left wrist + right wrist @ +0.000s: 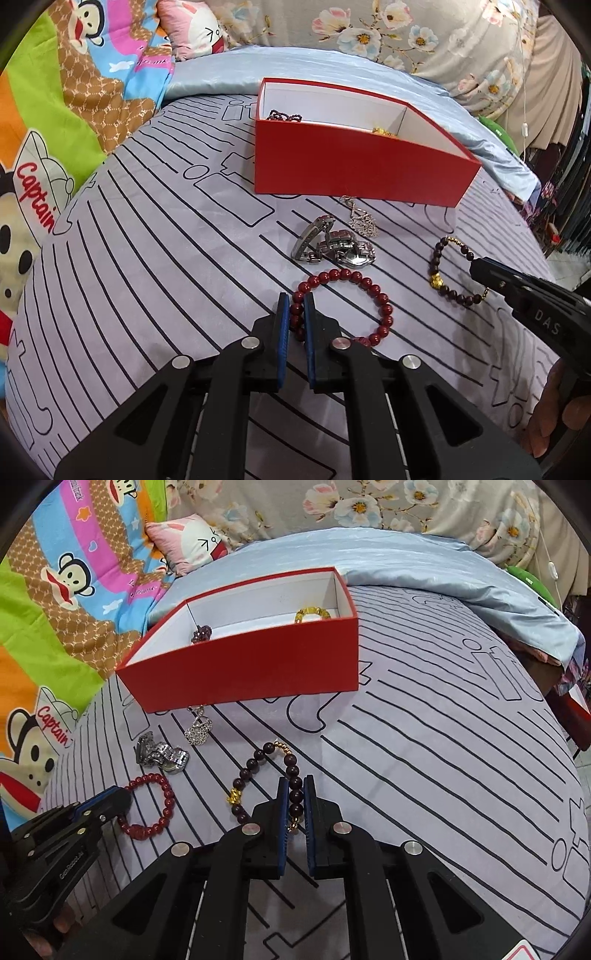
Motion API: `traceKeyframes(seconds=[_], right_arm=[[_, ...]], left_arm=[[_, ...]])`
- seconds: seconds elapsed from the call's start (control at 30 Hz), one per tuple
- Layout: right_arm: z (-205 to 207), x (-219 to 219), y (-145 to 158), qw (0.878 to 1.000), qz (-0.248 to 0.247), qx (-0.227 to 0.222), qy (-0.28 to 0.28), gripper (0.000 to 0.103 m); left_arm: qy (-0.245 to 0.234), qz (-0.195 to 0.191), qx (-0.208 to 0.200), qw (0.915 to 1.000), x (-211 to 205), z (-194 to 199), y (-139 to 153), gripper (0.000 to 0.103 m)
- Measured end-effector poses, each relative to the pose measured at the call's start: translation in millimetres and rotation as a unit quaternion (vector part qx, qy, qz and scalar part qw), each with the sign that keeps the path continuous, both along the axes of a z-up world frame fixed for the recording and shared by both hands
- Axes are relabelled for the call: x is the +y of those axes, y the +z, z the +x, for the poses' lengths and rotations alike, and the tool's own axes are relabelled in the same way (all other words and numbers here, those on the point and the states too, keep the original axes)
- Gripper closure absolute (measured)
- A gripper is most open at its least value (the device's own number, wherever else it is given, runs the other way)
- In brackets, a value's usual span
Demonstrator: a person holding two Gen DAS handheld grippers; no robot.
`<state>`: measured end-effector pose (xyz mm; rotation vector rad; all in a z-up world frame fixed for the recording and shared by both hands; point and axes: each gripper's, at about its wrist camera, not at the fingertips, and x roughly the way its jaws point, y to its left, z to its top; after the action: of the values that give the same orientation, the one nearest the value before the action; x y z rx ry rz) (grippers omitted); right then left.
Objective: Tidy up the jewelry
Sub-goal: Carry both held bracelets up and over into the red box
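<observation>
Left gripper (295, 299) low over the striped bedsheet (147, 258), jaws narrowed around the near-left arc of the red bead bracelet (343, 306) — beads sit between the blue pads, seemingly pinched; the rest of the loop lies flat to the right of the tips. Right gripper (295, 781) likewise closed in on the right side of the dark bead bracelet (266, 786), with its gold charm lying left of the jaws; whether the pads actually bear on the beads I cannot tell for sure.

Red box (354, 158) stands straight ahead of both grippers, well apart, its long side facing them. A divider splits it; a dark bracelet and a yellow one lie in the same larger section.

Silver watch (332, 245) and silver pendant (360, 218) lie between the red bracelet and the box front, the pendant just beside the wall.

Judgement: both pieces must be lifted up and forward, over the near wall — the left hand's path crosses above the watch.
</observation>
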<state>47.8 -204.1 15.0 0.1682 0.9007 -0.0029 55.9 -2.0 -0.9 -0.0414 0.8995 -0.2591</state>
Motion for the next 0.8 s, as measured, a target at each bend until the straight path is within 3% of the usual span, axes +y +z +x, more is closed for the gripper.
traceKeyframes(seconds=[0.8], right_arm=[[-6,1,64,0.997,0.021,-0.071,0.020,0.096]], left_arm=[[-0.028,-0.044,-0.070,0.9962,-11,12,93,0.095]])
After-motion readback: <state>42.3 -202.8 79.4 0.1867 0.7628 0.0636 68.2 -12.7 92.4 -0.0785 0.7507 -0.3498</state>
